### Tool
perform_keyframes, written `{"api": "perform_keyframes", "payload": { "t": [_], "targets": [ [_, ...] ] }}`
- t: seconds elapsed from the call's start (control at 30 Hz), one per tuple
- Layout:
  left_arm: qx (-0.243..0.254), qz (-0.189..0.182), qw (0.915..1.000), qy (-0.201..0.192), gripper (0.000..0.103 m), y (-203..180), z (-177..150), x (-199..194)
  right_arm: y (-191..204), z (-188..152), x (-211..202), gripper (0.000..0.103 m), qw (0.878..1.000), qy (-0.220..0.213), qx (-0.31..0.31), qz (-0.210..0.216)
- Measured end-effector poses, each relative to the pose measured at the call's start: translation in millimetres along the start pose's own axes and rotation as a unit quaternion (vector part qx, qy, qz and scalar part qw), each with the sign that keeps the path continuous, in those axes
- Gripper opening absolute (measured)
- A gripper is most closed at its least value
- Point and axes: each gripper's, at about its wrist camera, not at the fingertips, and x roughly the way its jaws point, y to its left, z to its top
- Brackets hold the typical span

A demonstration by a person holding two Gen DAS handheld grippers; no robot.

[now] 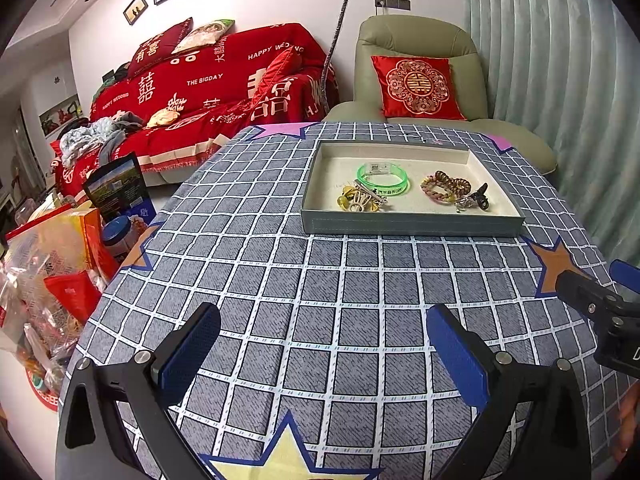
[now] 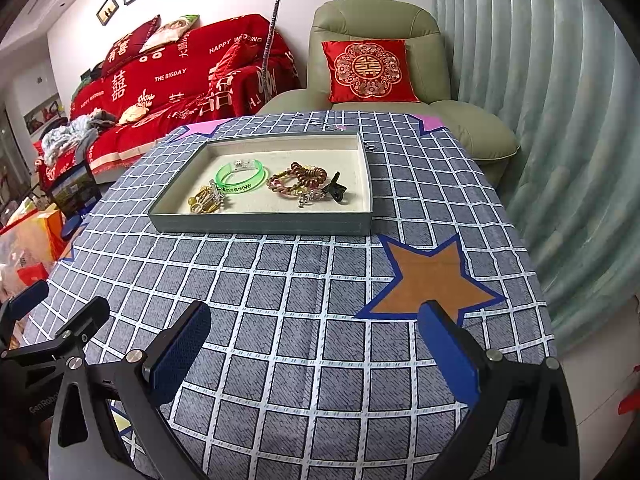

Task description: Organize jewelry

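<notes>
A grey tray [image 1: 412, 227] [image 2: 260, 227] with a cream lining sits on the far half of the checked tablecloth. In it lie a green bangle [image 1: 383, 179] [image 2: 241, 176], a yellow bead piece with a silver clip [image 1: 361, 199] [image 2: 206, 200], a brown and pink braided bracelet [image 1: 445, 189] [image 2: 298, 180] and a black claw clip [image 1: 480, 197] [image 2: 335, 191]. My left gripper [image 1: 324, 354] is open and empty over the near cloth. My right gripper [image 2: 316, 354] is open and empty, to the right of the left one [image 2: 52, 320].
The table [image 1: 280, 280] [image 2: 320, 280] has star patches on its cloth. A red-covered sofa [image 1: 208, 80] and a green armchair [image 1: 420, 40] stand behind it. Bags and boxes [image 1: 52, 264] crowd the floor at the left. A curtain [image 2: 540, 80] hangs at the right.
</notes>
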Motion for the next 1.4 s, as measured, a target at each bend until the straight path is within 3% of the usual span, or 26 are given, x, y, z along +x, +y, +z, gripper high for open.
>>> {"api": "perform_keyframes", "payload": {
  "t": [1.4],
  "targets": [
    [0.001, 0.0, 1.0, 0.001, 0.103, -2.3, 2.5, -0.7, -0.1, 0.0, -1.0, 0.103, 1.0, 0.0, 0.002, 0.0]
  ]
}}
